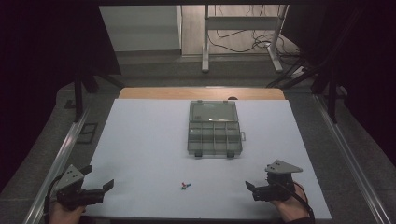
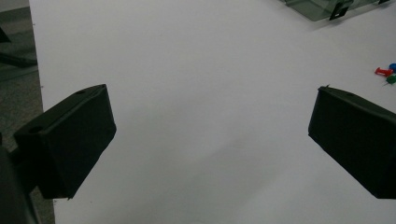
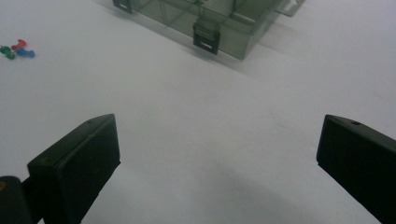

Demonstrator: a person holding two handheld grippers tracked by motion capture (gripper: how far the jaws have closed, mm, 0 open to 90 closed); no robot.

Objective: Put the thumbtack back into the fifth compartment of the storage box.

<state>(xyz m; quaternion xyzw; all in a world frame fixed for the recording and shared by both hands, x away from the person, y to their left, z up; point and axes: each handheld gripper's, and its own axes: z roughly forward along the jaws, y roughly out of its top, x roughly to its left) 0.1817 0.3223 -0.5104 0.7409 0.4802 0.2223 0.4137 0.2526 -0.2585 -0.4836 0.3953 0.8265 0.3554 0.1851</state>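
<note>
The white table top (image 1: 149,140) takes up most of the high view, with a strip of bare wood along its far edge. At about twelve o'clock from the table's centre sits a smoky, see-through compartment box (image 1: 215,129), its lid thrown back flat toward the far side and its divided tray facing up, two dark latches on the near wall. At six o'clock from the box, close to the near edge, lie three push pins (image 1: 186,185), red, blue and green, touching or nearly so.

The left gripper (image 1: 99,183) rests at roughly eight o'clock on the table, held in a hand at the near left corner; the right gripper (image 1: 251,187) sits at about four o'clock. Both have their jaws spread wide with nothing between them, as each gripper view confirms by the bare white surface between the black pads.

This looks like the very start: the pins lie loose, the box is open, neither gripper has reached in. The likely job is moving pins into a compartment. The next move calls for one gripper to travel inward to the pins, which lie between the two and well apart from both, and narrow its jaws finely around a single pin's head.

The pins are tiny and dim; their points and exact contact are hard to judge. Whether any compartment already holds something cannot be told. Both gripper views cut the box off at the top edge.
</note>
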